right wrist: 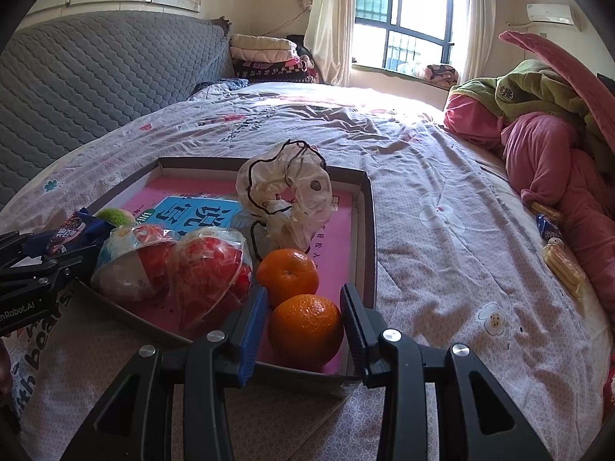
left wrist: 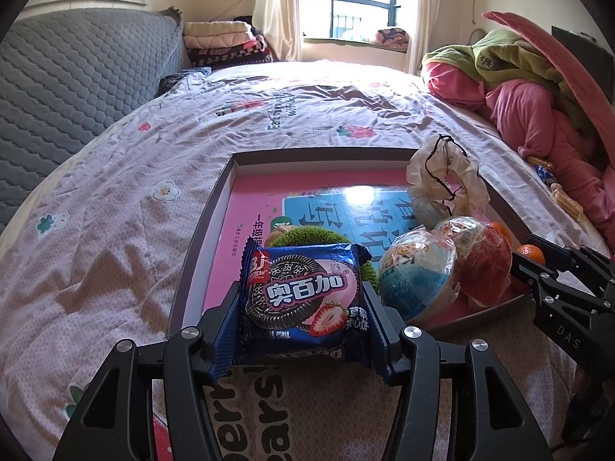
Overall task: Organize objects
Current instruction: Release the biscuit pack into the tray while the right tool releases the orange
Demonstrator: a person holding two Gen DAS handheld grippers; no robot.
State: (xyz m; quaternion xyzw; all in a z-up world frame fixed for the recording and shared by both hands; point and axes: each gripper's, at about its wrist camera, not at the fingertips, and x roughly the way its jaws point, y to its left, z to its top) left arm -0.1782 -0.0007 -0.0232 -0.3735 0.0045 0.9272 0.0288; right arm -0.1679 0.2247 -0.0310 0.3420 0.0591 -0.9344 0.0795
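At the bottom centre of the left wrist view, the left gripper (left wrist: 303, 307) tilted downward over the near edge of the cardboard tray (left wrist: 200, 238), its jaws pinching a blue cookie packet (left wrist: 303, 299) by its two side edges. That packet hung above the tray's near left corner, in front of a green fuzzy ball (left wrist: 315, 235). Two clear plastic domes with toys inside (left wrist: 442, 265) lay to its right inside the tray, and a crumpled plastic bag (left wrist: 442, 176) stood toward the far right corner.

Low in the right wrist view, the right gripper (right wrist: 303, 319) also pointed down at a slant over the tray's near right corner. Its jaws stood on either side of an orange (right wrist: 305, 330); a narrow gap seemed to show at each pad, so the hold looked loose at best, though the angle left it unclear. A second orange (right wrist: 287, 274) sat just behind it, touching or nearly so. Loose snacks (right wrist: 557, 246) lay at the right edge on the bedsheet (right wrist: 442, 199), beside pink bedding (right wrist: 546, 153).
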